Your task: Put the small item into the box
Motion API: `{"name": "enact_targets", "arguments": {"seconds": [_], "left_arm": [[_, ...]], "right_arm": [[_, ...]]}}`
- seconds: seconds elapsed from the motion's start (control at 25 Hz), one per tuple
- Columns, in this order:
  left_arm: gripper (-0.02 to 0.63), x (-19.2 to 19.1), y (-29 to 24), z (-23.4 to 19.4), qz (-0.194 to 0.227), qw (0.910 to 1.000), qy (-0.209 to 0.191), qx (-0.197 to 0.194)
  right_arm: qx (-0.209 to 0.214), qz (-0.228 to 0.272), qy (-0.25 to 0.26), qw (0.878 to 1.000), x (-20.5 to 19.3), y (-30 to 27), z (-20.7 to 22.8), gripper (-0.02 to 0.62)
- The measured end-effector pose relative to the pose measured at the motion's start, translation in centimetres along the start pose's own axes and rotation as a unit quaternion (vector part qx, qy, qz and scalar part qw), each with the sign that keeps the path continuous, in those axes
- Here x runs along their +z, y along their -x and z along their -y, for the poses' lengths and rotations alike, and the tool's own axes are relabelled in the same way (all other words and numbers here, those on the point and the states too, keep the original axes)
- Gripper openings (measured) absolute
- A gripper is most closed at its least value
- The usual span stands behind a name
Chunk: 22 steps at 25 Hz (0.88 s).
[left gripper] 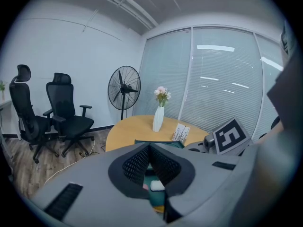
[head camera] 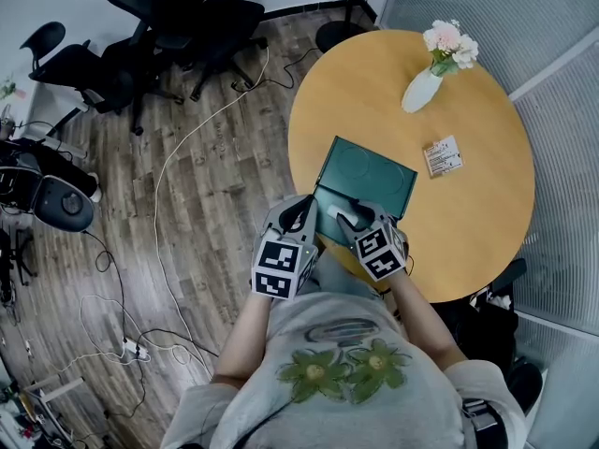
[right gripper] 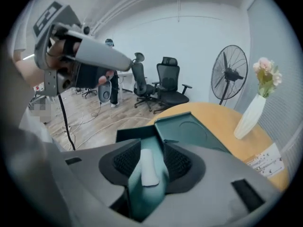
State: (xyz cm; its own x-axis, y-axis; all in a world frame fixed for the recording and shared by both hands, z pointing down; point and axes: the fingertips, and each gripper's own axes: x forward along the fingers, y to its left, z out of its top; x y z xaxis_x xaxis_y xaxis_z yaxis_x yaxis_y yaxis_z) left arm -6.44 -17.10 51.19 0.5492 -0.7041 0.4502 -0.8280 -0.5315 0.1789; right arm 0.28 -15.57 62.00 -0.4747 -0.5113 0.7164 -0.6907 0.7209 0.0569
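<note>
Beneath right claw (head camera: pixel 348 219), box (head camera: pixel 374 171) front hidden; small item (right gripper: pixel 149 169) inside.

My left claw (head camera: pixel 304 211) and right claw (head camera: pixel 351 219) are grey with black meshed pads (right gripper: pixel 125 161). Each carries a cube (head camera: pixel 281 267) of black-and-white squares. Under them the box (head camera: pixel 370 171) is dark teal, and the item (right gripper: pixel 147 167) below my right claw is white. The table (head camera: pixel 468 232) is honey yellow. Beyond the right claw the vase (head camera: pixel 421 90) is white, its flowers (head camera: pixel 449 45) are pink and cream, and the packet (head camera: pixel 443 155) is white with red print. Left of my left claw the floor (head camera: pixel 206 176) is grey-brown planks.
</note>
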Motion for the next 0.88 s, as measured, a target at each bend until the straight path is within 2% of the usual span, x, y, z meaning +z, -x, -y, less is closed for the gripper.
{"name": "enact_targets", "arguments": {"seconds": [0.2, 0.28, 0.4, 0.48, 0.56, 0.6, 0.88], "left_arm": [[-0.005, 0.6, -0.1, 0.1, 0.005, 1.0, -0.002, 0.0], [-0.005, 1.0, 0.0, 0.2, 0.009, 1.0, -0.003, -0.001], [-0.005, 1.4, 0.1, 0.5, 0.012, 0.9999, -0.007, -0.002], [-0.005, 1.5, 0.3, 0.7, 0.013, 0.9999, -0.009, -0.003], [-0.005, 1.8, 0.5, 0.8, 0.014, 0.9998, -0.009, -0.005], [-0.005, 1.9, 0.6, 0.9, 0.016, 0.9998, -0.01, -0.006], [-0.005, 2.8, 1.2, 1.8, 0.029, 0.9993, -0.019, -0.011]], "right_arm": [[-0.008, 0.064, -0.026, 0.998, 3.0, 2.9, 0.6, 0.124], [-0.013, 0.086, -0.032, 0.996, 4.2, 4.1, 0.9, 0.091], [-0.02, 0.112, -0.036, 0.993, 5.6, 5.8, 1.2, 0.091], [-0.022, 0.135, -0.039, 0.99, 6.8, 6.9, 1.3, 0.037], [-0.025, 0.155, -0.041, 0.987, 7.9, 8.0, 1.3, 0.034], [-0.028, 0.164, -0.04, 0.985, 8.4, 8.4, 1.3, 0.005], [-0.051, 0.217, -0.037, 0.974, 10.3, 10.9, 1.5, 0.003]]}}
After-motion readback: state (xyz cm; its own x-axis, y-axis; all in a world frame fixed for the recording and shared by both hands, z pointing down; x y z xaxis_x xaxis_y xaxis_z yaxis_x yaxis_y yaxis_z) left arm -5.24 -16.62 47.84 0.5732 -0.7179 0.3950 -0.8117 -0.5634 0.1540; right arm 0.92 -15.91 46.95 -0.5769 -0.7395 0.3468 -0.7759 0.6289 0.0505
